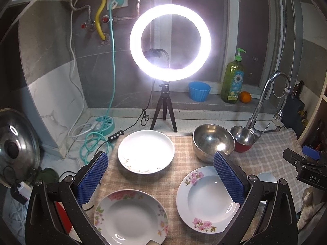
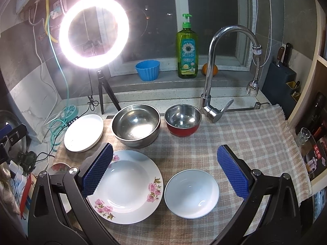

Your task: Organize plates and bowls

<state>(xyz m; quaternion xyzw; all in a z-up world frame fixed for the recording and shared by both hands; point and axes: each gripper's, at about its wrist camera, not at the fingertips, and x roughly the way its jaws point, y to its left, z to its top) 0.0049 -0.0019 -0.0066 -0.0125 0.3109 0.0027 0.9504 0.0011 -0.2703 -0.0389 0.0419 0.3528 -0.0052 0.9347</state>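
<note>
On a checked cloth lie a white plate with a gold pattern, a floral plate, a second floral plate, a small white bowl, a large steel bowl and a red steel bowl. My left gripper is open and empty above the plates. My right gripper is open and empty above the floral plate and white bowl; its body shows in the left wrist view.
A lit ring light on a tripod stands behind the dishes. A faucet, soap bottle, blue cup and orange are at the back. A pot lid and cables are left.
</note>
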